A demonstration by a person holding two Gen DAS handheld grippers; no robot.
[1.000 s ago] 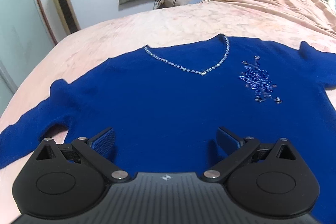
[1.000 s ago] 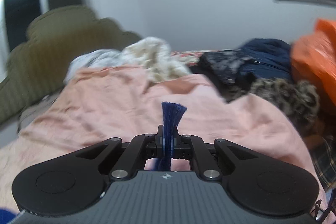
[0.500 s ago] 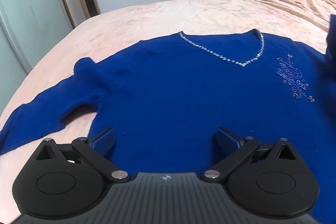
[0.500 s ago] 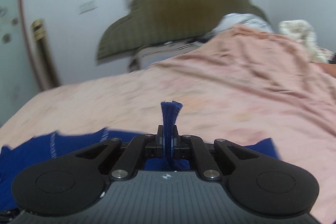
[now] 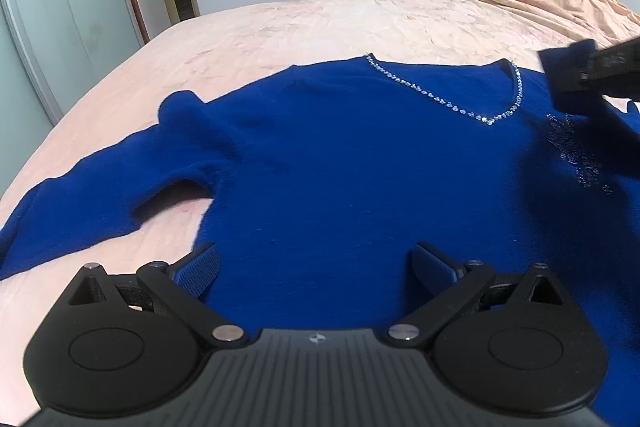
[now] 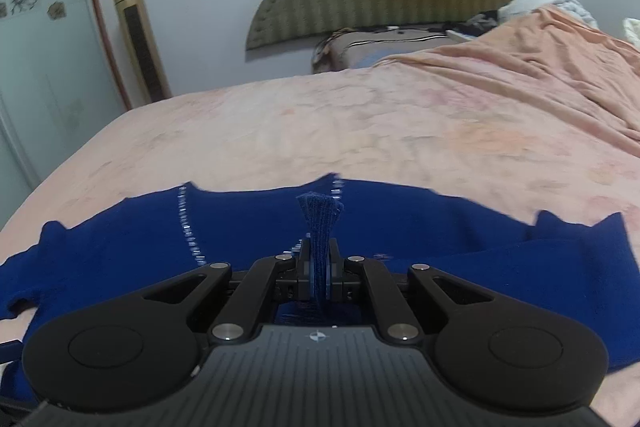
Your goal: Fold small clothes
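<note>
Lying face-up on pink bed (image 5: pixel 320 27): blue sweater (image 5: pixel 340 179), folding barely begun. Right gripper (image 6: pixel 319 269) clamped on cuff (image 6: pixel 319 215), sleeve over body; left gripper (image 5: pixel 316 265) apart, empty; other sleeve unfolded.

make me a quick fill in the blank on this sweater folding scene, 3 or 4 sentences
1. The sweater lying on the bed is ____ in colour.
2. The right gripper is shut on a bunched piece of the ____.
3. The left gripper hangs over the sweater's body with its jaws ____.
4. A line of sparkling stones trims the sweater's ____.

Missing words: blue; sweater; open; neckline
</note>
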